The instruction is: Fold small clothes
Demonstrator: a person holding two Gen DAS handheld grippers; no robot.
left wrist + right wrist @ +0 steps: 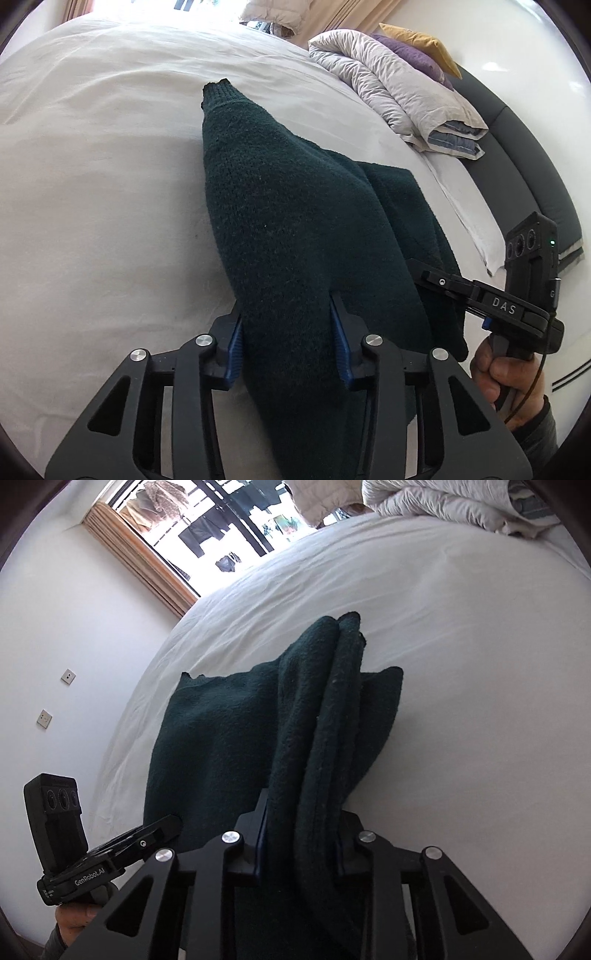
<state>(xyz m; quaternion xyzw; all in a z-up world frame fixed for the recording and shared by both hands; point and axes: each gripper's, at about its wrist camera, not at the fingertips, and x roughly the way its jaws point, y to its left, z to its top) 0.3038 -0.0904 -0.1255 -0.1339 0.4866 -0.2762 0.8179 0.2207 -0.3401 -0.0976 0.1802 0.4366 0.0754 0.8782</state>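
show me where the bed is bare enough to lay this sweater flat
Bare white sheet lies left of the green sweater, reaching the window side. More bare sheet right of it in the right wrist view. Crowded toward the headboard: folded duvet and cushions.

We see a bed point(92, 155) under a white sheet filling most of both views. At two o'clock in the left wrist view lies a folded pale duvet point(399, 96), with purple point(413, 55) and mustard point(421, 40) cushions against a dark grey headboard point(517, 162). At eleven o'clock in the right wrist view, a bright window point(221, 528) with beige curtains point(140, 568) breaks the white wall point(74, 627).
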